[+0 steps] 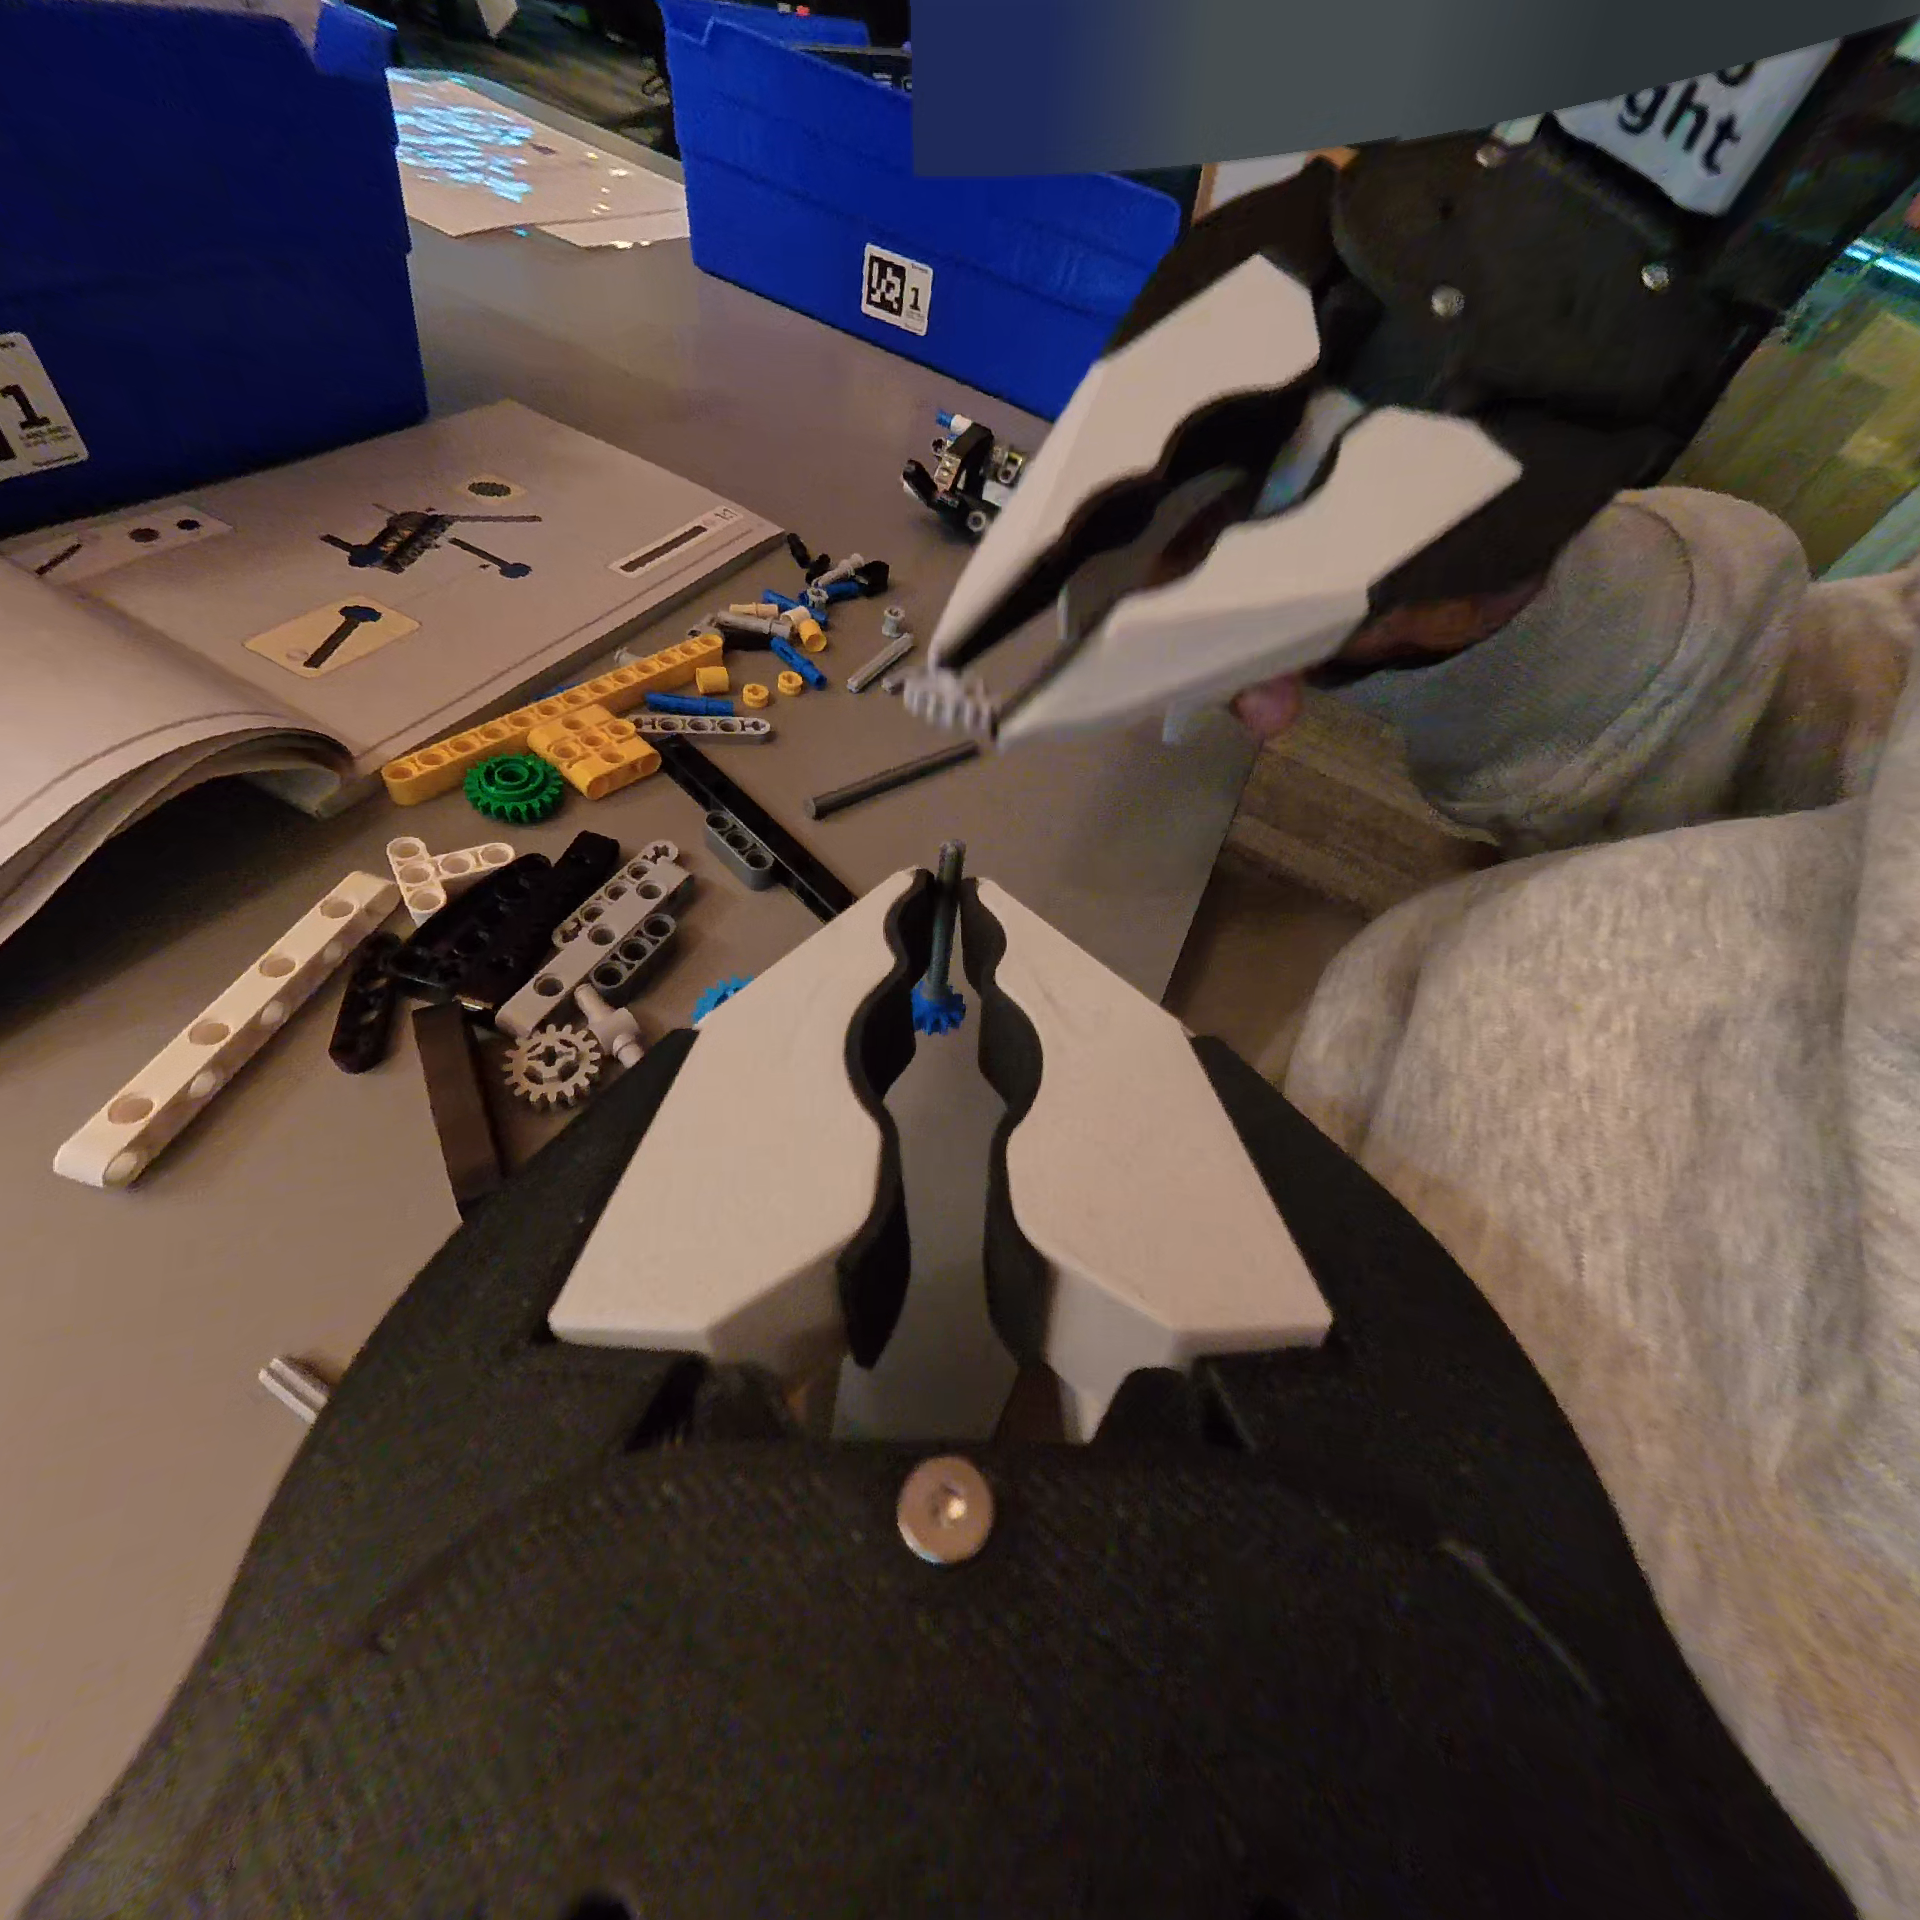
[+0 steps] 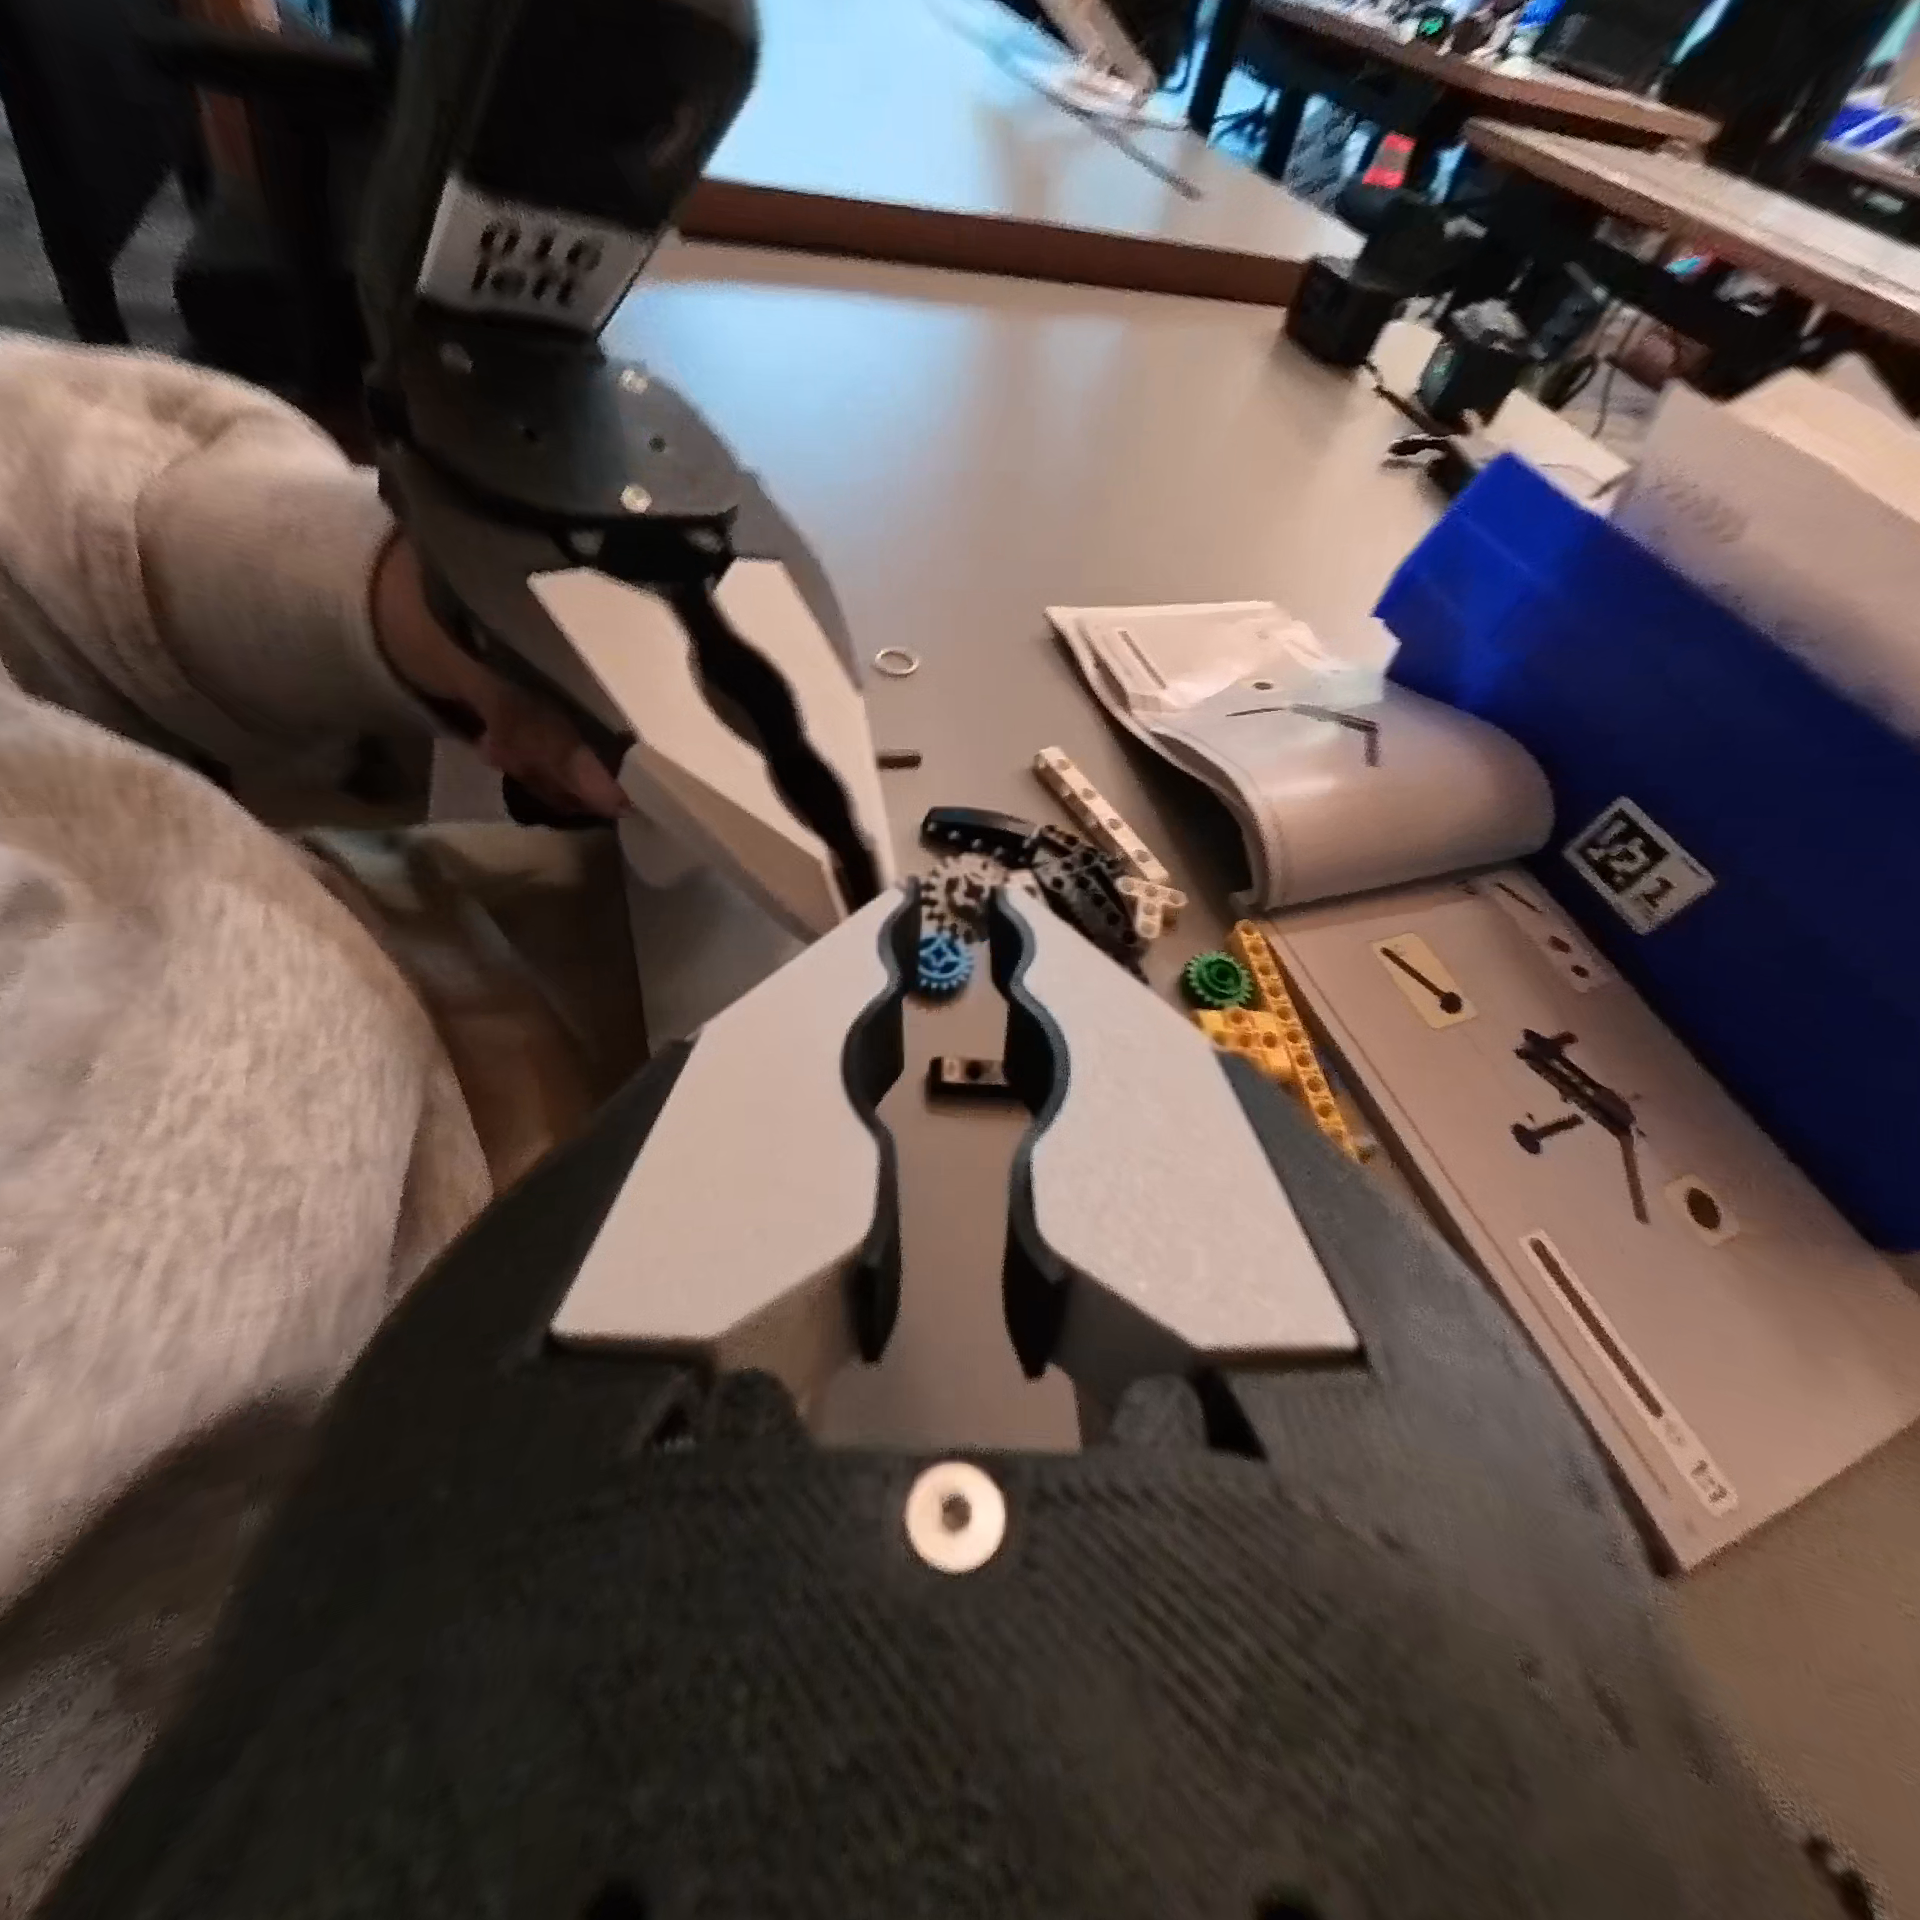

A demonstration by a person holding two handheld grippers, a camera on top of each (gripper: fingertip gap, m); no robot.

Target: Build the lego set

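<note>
Lego pieces are spread all over the grey table [image 1: 623,343], mostly in the left half of the left wrist view. A long white beam [image 1: 223,1029] lies at an angle in the middle left. Right of it sits a heap of black and grey beams [image 1: 540,940], with a tan gear [image 1: 551,1062] just below. Further up there's a yellow beam assembly [image 1: 561,722] with a green gear [image 1: 513,788] touching its lower edge, and a scatter of small blue and yellow pins [image 1: 790,623] above that. The open instruction booklet [image 1: 395,582] fills the upper left, with blue bins [image 1: 187,249] behind it.

The left gripper [image 1: 943,888] sits bottom centre, fingers pinched nearly together on a dark axle [image 1: 948,925] that pokes up past the tips, with a small blue gear [image 1: 938,1006] on it lower down between the fingers.

The right gripper [image 1: 961,691] comes in from the upper right, tips clamped on a light grey gear [image 1: 940,698], well above the table. In its own camera that gear [image 2: 958,894] shows at the fingertips, a bit blurry, right next to the other gripper's tips [image 2: 868,883]. A grey fleecy sleeve [image 1: 1610,1091] fills the right side.
</note>
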